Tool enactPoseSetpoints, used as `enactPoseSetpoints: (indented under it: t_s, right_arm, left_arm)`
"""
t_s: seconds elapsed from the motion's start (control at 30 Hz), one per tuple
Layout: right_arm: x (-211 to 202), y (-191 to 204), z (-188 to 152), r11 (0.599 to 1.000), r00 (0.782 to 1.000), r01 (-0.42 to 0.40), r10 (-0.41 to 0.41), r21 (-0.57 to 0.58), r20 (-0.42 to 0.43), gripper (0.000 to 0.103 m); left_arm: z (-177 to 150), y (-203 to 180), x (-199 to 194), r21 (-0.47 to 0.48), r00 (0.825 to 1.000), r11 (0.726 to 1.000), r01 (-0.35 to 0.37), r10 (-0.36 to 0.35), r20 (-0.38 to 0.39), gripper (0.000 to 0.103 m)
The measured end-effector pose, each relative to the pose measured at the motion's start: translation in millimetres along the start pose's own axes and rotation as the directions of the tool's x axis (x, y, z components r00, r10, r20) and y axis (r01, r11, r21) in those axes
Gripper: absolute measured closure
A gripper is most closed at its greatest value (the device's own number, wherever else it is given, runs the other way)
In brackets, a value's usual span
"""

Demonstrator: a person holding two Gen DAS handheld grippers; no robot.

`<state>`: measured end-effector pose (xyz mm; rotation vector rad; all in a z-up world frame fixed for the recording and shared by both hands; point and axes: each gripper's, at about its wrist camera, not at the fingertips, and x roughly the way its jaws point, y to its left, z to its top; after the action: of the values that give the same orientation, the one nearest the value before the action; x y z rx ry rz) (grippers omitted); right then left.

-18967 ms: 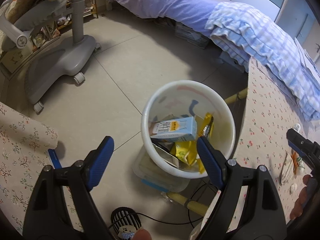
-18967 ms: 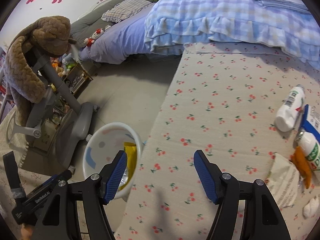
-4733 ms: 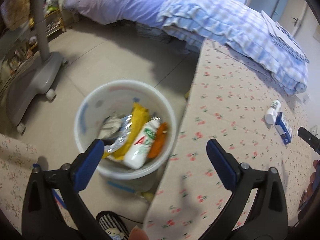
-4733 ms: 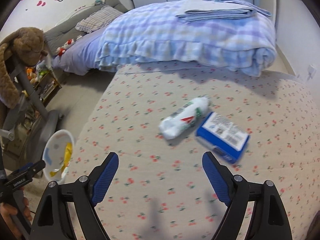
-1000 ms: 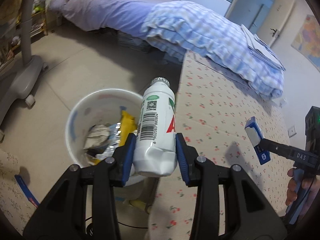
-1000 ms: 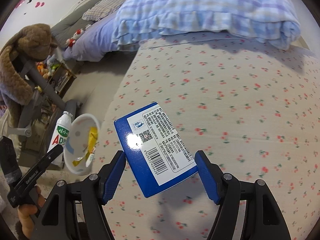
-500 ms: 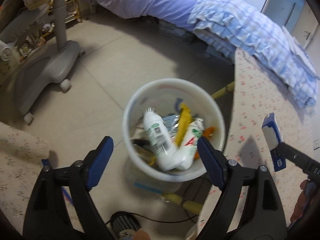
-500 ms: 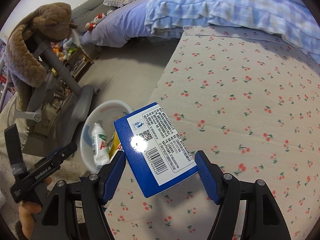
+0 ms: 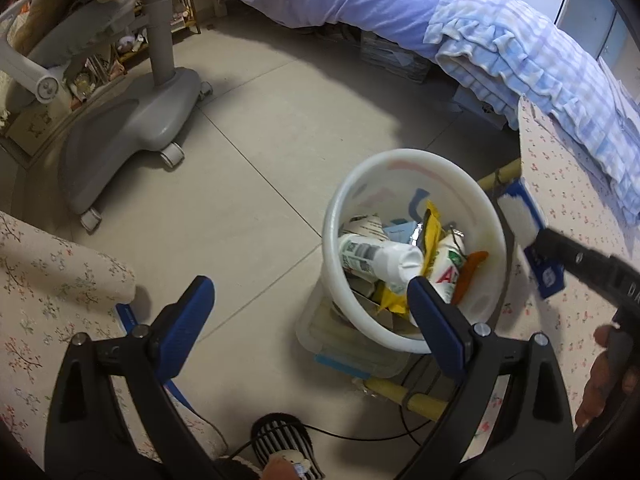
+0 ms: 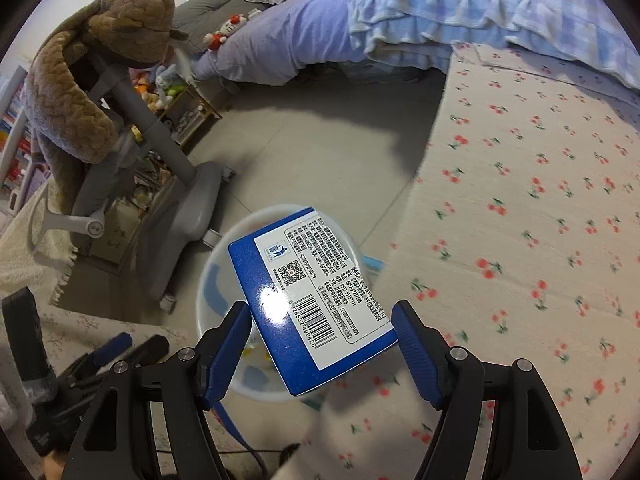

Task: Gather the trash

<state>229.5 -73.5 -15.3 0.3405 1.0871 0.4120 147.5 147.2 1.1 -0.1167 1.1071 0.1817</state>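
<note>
A white waste bin stands on the floor beside the table and holds two white bottles, yellow wrappers and other trash. My left gripper is open and empty, just in front of the bin. My right gripper is shut on a blue and white carton and holds it right above the bin. In the left wrist view the carton hangs at the bin's right rim.
A table with a cherry-print cloth is to the right of the bin. A grey wheeled chair base stands on the floor to the left. A bed with purple and checked bedding is behind. A clear box lies under the bin.
The bottle left my left gripper and now lies in the bin; that gripper is open. My right gripper has carried the carton left from over the table to above the bin.
</note>
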Motion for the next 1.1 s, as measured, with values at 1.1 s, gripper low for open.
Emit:
enactPoseSetpoints:
  t_s: [1.1]
  right_arm:
    - [-170, -62, -134, 0.922, 0.901, 0.388, -0.377, -0.009, 0.214, 0.008]
  left_arm:
    - [-107, -85, -73, 0.168, 0.980, 0.981, 0.092, -0.119, 0.158, 0.001]
